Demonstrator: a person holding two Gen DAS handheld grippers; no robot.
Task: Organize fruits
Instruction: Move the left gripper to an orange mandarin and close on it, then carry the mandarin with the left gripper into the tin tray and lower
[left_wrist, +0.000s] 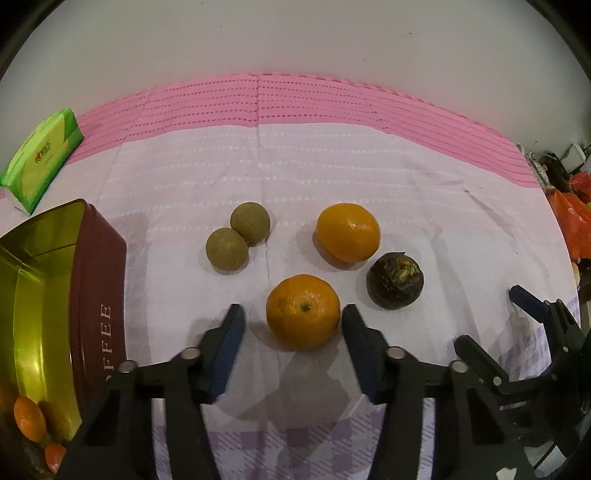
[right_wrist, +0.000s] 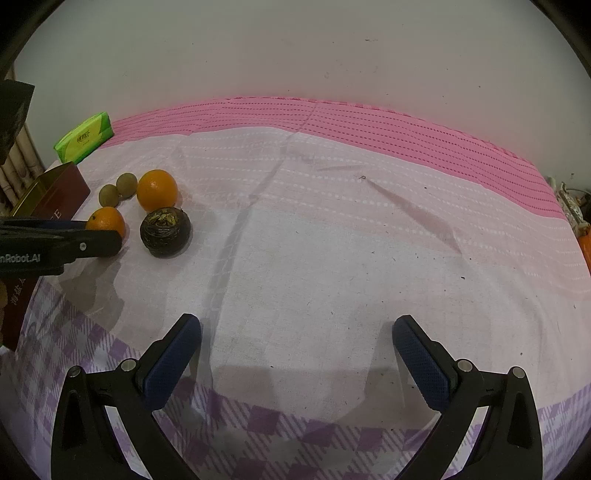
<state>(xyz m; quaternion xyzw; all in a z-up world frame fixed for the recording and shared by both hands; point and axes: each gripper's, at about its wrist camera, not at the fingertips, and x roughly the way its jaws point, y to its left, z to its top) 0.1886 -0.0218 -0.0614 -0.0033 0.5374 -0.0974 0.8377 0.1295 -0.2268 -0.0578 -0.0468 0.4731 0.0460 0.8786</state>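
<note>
My left gripper (left_wrist: 293, 314) is open, one finger on each side of a near orange (left_wrist: 303, 311) on the cloth, with small gaps to it. Behind lie a second orange (left_wrist: 348, 232), a dark round fruit (left_wrist: 394, 280) and two small brown-green fruits (left_wrist: 226, 250) (left_wrist: 250, 222) that touch each other. A dark red coffee tin (left_wrist: 92, 295) with a gold inside stands at the left and holds small oranges (left_wrist: 29, 419). My right gripper (right_wrist: 297, 334) is open and empty over bare cloth, far right of the fruits (right_wrist: 157, 190). It also shows at the right edge of the left wrist view (left_wrist: 524, 295).
A green tissue pack (left_wrist: 42, 153) lies at the back left near the wall. The pink and white cloth (right_wrist: 332, 240) covers the table. Orange bags and clutter (left_wrist: 570, 214) sit beyond the right edge. The left gripper body (right_wrist: 59, 243) reaches in from the left in the right wrist view.
</note>
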